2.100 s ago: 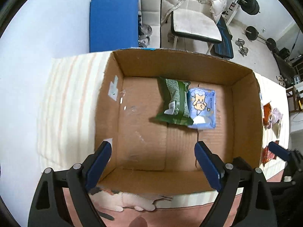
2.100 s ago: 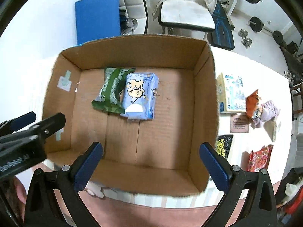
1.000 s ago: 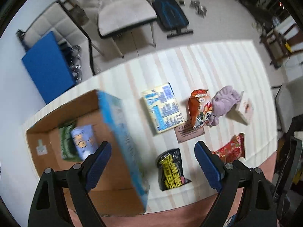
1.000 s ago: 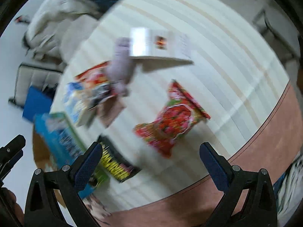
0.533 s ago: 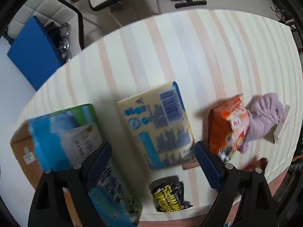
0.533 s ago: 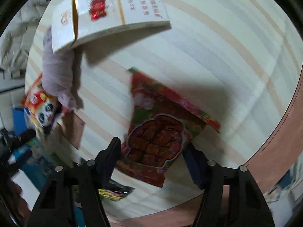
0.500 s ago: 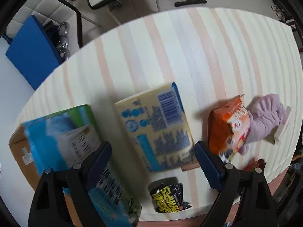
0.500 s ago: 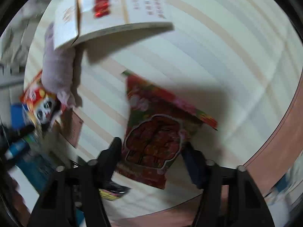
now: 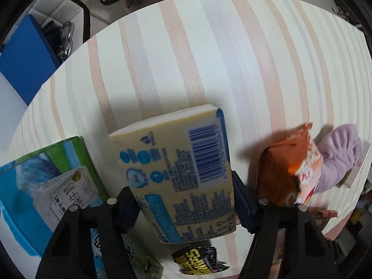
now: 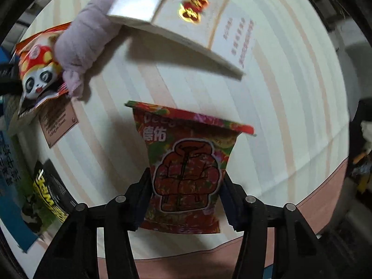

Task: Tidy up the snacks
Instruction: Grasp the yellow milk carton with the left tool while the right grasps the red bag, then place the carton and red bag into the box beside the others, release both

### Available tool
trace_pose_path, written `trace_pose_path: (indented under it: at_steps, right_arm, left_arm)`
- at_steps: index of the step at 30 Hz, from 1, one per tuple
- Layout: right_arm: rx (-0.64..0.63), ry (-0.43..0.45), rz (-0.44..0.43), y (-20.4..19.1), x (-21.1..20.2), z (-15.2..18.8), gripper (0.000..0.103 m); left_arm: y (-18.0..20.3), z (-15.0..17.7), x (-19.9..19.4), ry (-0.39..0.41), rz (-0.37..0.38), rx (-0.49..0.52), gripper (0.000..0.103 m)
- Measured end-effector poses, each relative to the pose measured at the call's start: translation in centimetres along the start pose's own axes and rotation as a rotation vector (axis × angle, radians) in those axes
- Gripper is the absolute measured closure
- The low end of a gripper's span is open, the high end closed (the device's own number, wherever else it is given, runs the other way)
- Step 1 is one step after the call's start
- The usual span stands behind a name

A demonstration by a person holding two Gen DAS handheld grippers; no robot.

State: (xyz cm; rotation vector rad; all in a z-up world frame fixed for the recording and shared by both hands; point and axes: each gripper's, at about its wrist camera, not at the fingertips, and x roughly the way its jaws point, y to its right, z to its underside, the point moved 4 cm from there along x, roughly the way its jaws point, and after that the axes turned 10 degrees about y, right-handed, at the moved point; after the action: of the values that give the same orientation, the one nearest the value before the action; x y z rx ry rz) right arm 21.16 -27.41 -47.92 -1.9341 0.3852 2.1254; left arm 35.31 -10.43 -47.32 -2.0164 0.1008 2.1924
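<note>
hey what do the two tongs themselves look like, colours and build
Both match: the left tongs and right tongs have black angular plastic arms with small round silver fasteners near the joints, ending in dark blue pads. No cables, markings or sleeves show.

Lilac plush cloth roll (image 10: 86,34) lay far left, under white gold-stamped booklet (image 10: 186,21); small brown printed card (image 10: 59,125) sat nearer on striped tablecloth (image 9: 209,58).

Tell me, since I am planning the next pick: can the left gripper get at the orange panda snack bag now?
Probably not: the left gripper is shut on the yellow box, though the orange panda snack bag lies close by.
</note>
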Motion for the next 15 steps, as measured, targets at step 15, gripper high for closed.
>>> trace_pose_path:
  at_steps: [15]
  right_arm:
    - [-0.099, 0.102, -0.080, -0.1, -7.0, 5.8, 0.057]
  left_arm:
    - [-0.1, 9.7, -10.9, 0.208, 0.171, -0.023, 0.043]
